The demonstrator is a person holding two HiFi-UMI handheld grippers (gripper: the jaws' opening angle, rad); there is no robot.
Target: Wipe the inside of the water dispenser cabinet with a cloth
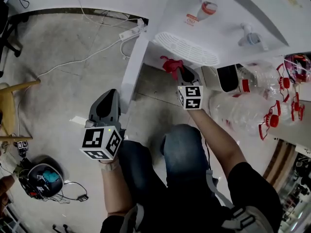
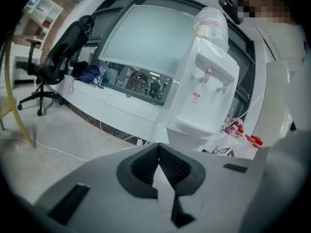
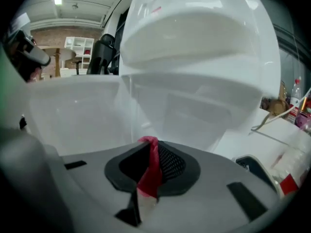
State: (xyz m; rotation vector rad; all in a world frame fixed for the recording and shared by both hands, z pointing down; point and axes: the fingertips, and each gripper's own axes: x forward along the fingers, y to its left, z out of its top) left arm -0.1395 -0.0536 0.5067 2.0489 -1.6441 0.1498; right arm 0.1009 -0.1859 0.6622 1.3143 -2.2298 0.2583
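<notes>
My right gripper [image 1: 174, 68] is clamped on the red cloth [image 1: 170, 63], just under the water dispenser's [image 1: 218, 28] drip tray [image 1: 187, 48]. My left gripper [image 1: 111, 94] is pressed together, empty. To wipe well, I should pinch firmly and press the cloth's loose end flat against the cabinet's [image 3: 194, 110] inner walls.

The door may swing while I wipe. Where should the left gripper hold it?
Likely the door's free end, nearest the left gripper, coming from the person's side: it stands open as a thin upright panel, so the jaws, now shut, could straddle it.
</notes>
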